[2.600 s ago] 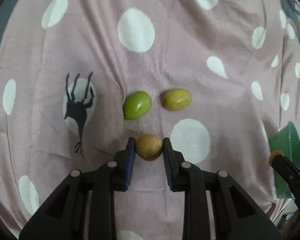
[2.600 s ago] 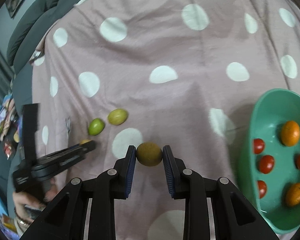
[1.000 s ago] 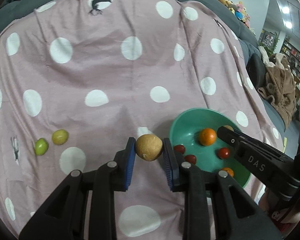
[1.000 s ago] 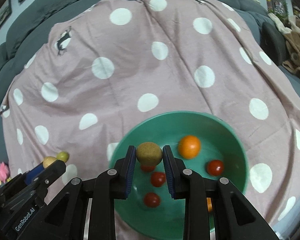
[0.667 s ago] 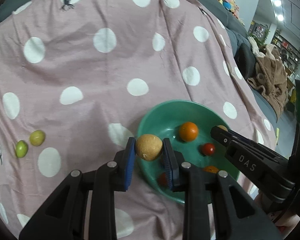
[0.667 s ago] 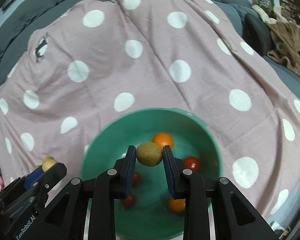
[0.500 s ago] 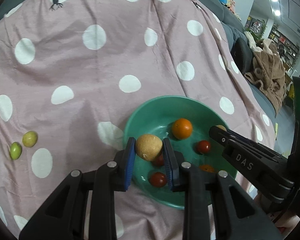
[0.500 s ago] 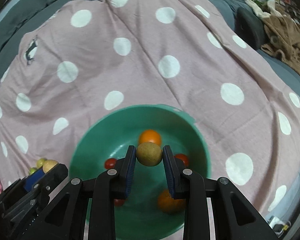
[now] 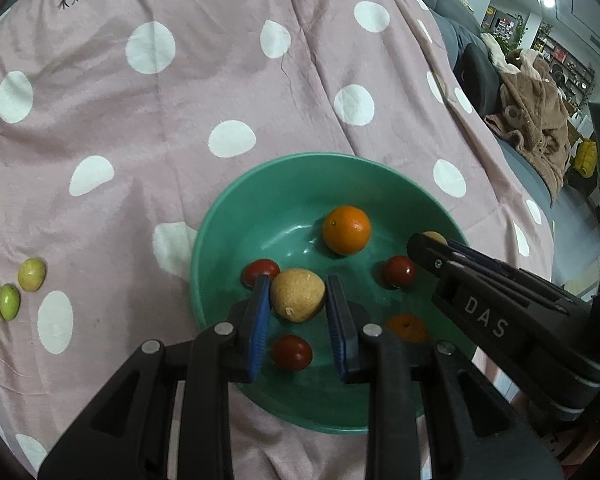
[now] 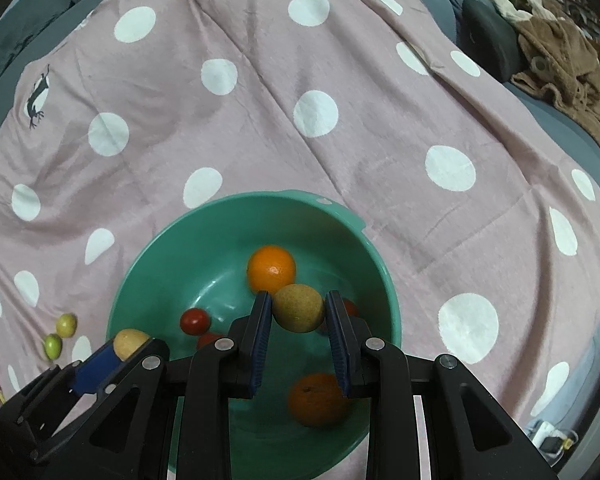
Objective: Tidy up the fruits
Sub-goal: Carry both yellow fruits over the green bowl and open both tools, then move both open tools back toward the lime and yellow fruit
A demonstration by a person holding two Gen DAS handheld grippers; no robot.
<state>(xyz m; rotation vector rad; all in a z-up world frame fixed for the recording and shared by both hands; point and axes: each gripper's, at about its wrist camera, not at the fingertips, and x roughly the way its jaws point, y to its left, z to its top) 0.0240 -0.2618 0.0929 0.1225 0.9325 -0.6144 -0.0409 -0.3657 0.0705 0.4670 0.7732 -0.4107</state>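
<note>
A green bowl point(image 9: 236, 200) sits on the pink dotted cloth and holds two oranges point(image 9: 346, 229) and several red tomatoes point(image 9: 398, 271). My left gripper point(image 9: 298, 300) is shut on a tan round fruit point(image 9: 297, 294) and holds it over the bowl's near side. My right gripper point(image 10: 298, 312) is shut on a second tan round fruit point(image 10: 299, 307) over the bowl point(image 10: 148, 256), above an orange point(image 10: 271, 267). The right gripper also shows in the left wrist view point(image 9: 432, 244). A green fruit point(image 9: 9, 301) and a yellow-green fruit point(image 9: 31, 274) lie on the cloth at far left.
The pink cloth with white dots point(image 10: 316, 114) covers a bed or sofa. A brown garment point(image 10: 564, 64) lies on grey cushions at the right. The cloth's edge drops off at the right.
Both grippers have carried their tan fruits from the cloth to over the bowl and come lower toward it. The two greenish fruits stayed on the cloth at left.
</note>
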